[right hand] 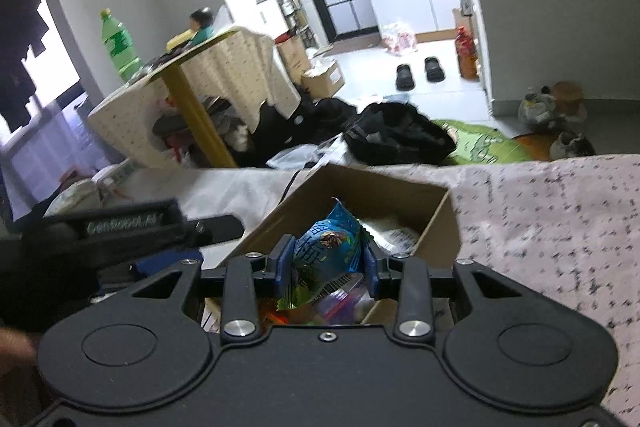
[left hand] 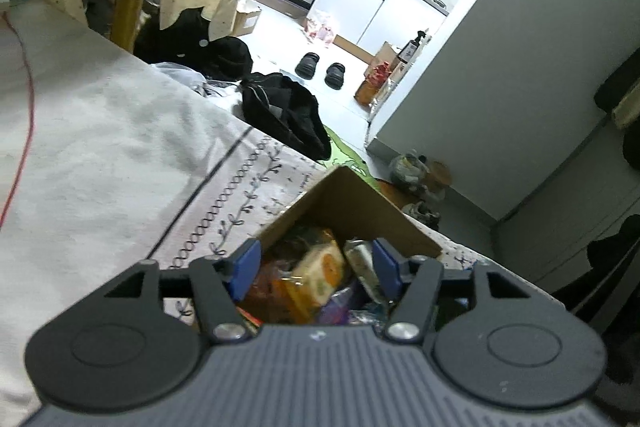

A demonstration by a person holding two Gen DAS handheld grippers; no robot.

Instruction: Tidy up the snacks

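An open cardboard box [left hand: 344,203] sits on a bed with a patterned sheet, full of mixed snack packets. My left gripper [left hand: 316,267] hovers over its near end, open, its blue pads on either side of a yellow-orange packet [left hand: 324,269] and a silvery packet [left hand: 360,259] lying in the box, without pressing on them. In the right wrist view the box [right hand: 380,191] lies straight ahead. My right gripper [right hand: 327,265] is shut on a blue and green snack packet [right hand: 328,243], held upright above the box's near end.
The left tool's black housing [right hand: 128,223] lies close on the left of the box. A red cable [left hand: 24,131] runs over the sheet. Beyond the bed edge are a cloth-covered table [right hand: 224,67] with a green bottle [right hand: 118,45], black bags [right hand: 396,135] and slippers [right hand: 420,71].
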